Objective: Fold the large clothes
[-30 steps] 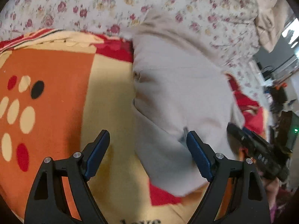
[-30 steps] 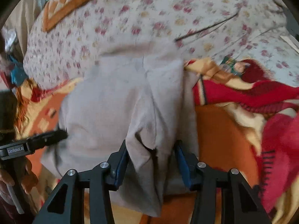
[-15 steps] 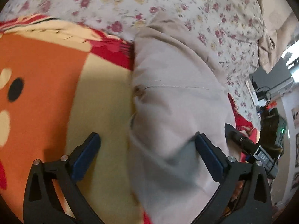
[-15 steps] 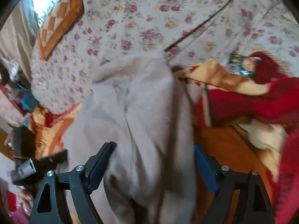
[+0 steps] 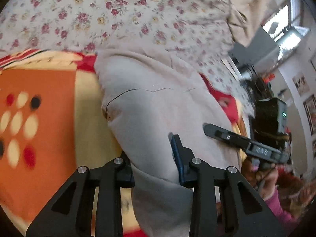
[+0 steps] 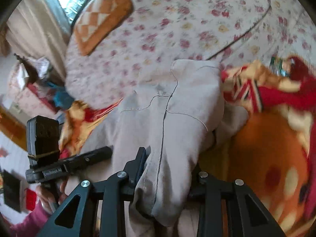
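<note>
garment: beige trousers (image 6: 177,108) lying on a bed, near end bunched and raised
right gripper (image 6: 167,169): jaws have just been closing, now clamped on a fold of the cloth
left gripper (image 6: 94,156): at left, reaching to the garment's edge, held by a hand (image 6: 51,193) in a pink sleeve
bedding: floral sheet (image 6: 177,19) behind; orange blanket (image 6: 266,158) at right
cushion (image 6: 100,13): orange and white, upper left

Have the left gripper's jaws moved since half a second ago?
Yes. The left gripper had its jaws spread wide either side of the beige garment; they have just been closing and now pinch its near edge.
</note>
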A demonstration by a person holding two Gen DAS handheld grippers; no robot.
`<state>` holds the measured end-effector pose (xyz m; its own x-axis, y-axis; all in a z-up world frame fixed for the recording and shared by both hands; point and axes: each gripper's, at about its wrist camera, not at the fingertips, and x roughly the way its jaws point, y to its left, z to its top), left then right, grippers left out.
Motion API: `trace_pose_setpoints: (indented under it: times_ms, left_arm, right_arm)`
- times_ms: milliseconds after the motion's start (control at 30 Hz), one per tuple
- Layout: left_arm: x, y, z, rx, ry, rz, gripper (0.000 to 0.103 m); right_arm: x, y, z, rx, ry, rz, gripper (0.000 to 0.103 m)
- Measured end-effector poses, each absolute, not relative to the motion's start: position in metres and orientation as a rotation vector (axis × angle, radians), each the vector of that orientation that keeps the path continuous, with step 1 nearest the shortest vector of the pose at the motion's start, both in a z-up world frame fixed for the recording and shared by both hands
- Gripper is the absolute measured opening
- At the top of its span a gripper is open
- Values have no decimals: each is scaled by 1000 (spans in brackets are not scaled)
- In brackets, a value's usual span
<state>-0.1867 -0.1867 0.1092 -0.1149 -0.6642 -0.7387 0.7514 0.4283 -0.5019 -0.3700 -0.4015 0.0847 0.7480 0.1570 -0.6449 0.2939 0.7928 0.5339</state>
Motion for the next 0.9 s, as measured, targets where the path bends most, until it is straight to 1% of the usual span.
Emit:
trace_pose_setpoints:
  times_ms: [67, 100, 133, 167, 233, 300, 367, 400, 433, 500, 667, 700, 733, 767, 800, 833, 900]
  left_arm:
    - [-209, -165, 98, 155, 1202, -1174, 31]
    - [-217, -161, 89, 186, 1216, -1153, 34]
    - [-225, -157, 76, 243, 1223, -1120, 41]
    - [-228, -155, 70, 277, 1213, -1104, 48]
    - [-227, -149, 74, 281, 1184, -1080, 52]
    - [-218, -145, 89, 260, 1146, -1052, 53]
    - [-205, -145, 108, 253, 1057, -1012, 59]
    - [-197, -146, 114, 243, 1011, -991, 62]
    - [-189, -149, 119, 232, 976, -965, 65]
    - [-168, -160, 118, 216, 954, -914, 65]
    - [-123, -215, 83, 236, 1046, -797, 65]
    - [-119, -222, 78, 234, 1057, -785, 65]
    - [-115, -235, 73, 239, 1066, -778, 65]
    - [-114, -239, 71, 246, 1068, -777, 65]
    - [-115, -249, 70, 248, 1070, -789, 65]
    - [-116, -255, 70, 245, 1073, -809, 65]
    - [-123, -274, 69, 244, 1083, -871, 65]
  right_arm:
    - [-387, -384, 73, 702, 745, -52, 35]
    - [-395, -373, 61, 709, 771, -59, 46]
    - [-397, -367, 53, 697, 797, -81, 56]
    - [-402, -359, 42, 656, 839, -132, 57]
    - [-410, -353, 37, 626, 845, -166, 60]
    - [-418, -354, 46, 615, 824, -197, 64]
    - [-422, -355, 68, 550, 773, -253, 72]
    - [-423, -356, 76, 524, 748, -275, 81]
    - [-422, -359, 85, 499, 714, -303, 86]
    - [-410, -367, 95, 474, 667, -330, 86]
    - [-345, -392, 81, 496, 710, -325, 86]
    - [-329, -401, 72, 525, 725, -311, 74]
    - [-320, -407, 65, 548, 741, -291, 41]
    - [-314, -410, 62, 553, 751, -288, 32]
    - [-313, -414, 62, 551, 733, -300, 16]
    - [-315, -416, 64, 558, 704, -285, 5]
    - [-332, -419, 71, 546, 650, -277, 5]
